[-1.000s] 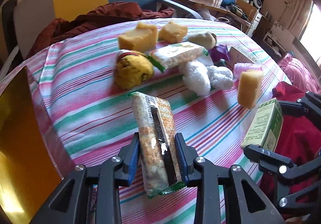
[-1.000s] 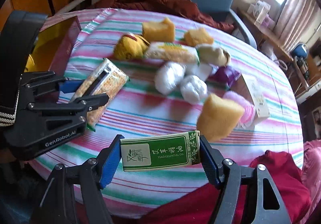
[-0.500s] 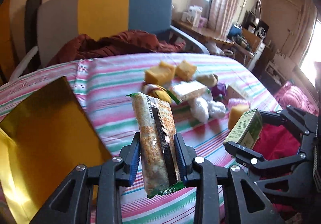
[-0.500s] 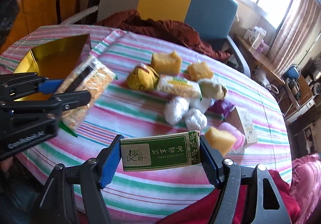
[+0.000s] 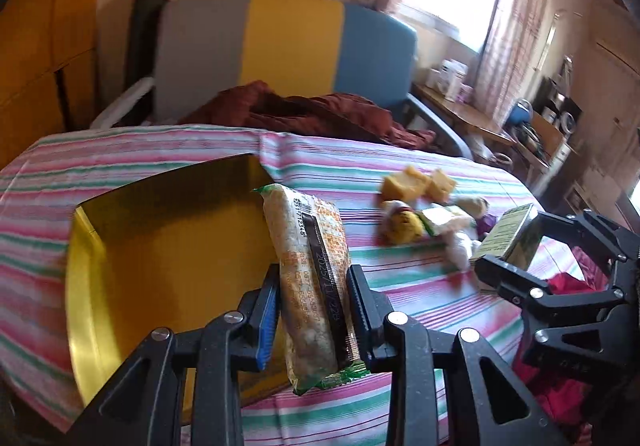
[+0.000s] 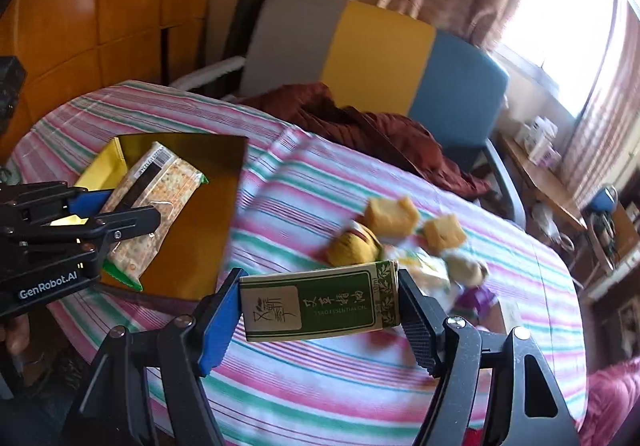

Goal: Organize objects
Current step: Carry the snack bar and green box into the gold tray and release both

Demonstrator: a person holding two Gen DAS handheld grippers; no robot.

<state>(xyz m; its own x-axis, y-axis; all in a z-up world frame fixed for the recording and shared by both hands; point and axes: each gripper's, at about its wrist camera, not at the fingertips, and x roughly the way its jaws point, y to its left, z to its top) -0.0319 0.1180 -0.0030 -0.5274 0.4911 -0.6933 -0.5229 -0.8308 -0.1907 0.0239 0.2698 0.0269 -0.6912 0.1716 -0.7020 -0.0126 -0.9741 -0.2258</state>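
The left gripper (image 5: 312,310) squeezes a cracker pack (image 5: 310,274) over the gold box (image 6: 192,206) (nothing inside yet), the right gripper (image 6: 320,306) squeezes a green box (image 6: 320,306), and about 8 things (image 6: 400,234) wait on the table (image 6: 320,182).

Both hands have swung away from the heap of loose items (image 5: 424,214) toward the gold tray (image 5: 160,266). A second ago the left gripper (image 5: 312,310) held its cracker packet (image 5: 310,278) over bare striped cloth; now the packet hangs over the tray's right edge, and far more of the tray shows. The right gripper (image 6: 320,310) has drawn back with its green box (image 6: 320,302), so the sponges and wrapped things sit farther off and smaller, and the chair and window have risen into sight.
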